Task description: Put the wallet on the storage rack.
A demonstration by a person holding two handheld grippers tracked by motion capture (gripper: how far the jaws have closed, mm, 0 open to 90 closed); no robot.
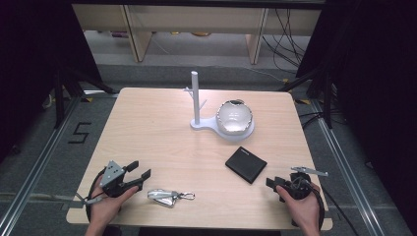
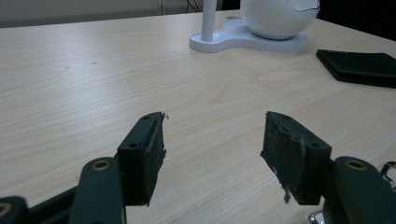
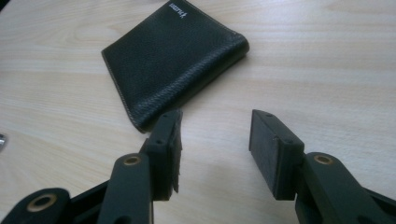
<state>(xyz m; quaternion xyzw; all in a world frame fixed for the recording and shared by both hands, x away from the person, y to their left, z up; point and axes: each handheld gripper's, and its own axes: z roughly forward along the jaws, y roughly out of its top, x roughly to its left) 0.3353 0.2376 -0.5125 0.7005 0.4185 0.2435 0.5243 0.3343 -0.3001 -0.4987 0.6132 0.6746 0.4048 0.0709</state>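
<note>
Black left gripper (image 1: 139, 174) wears a grey three-cornered plate; right gripper (image 3: 215, 140) shows brass-ringed screws and frayed pads (image 3: 174, 144).

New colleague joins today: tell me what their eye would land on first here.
The white stand with its round white bowl at the table's far middle. Nearer, a black wallet lies ahead of the open right gripper, and a silver key fob beside the open left gripper.

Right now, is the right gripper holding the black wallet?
No, the right gripper has its jaws apart with bare table between them, and the black wallet lies flat on the table just beyond its tips.
</note>
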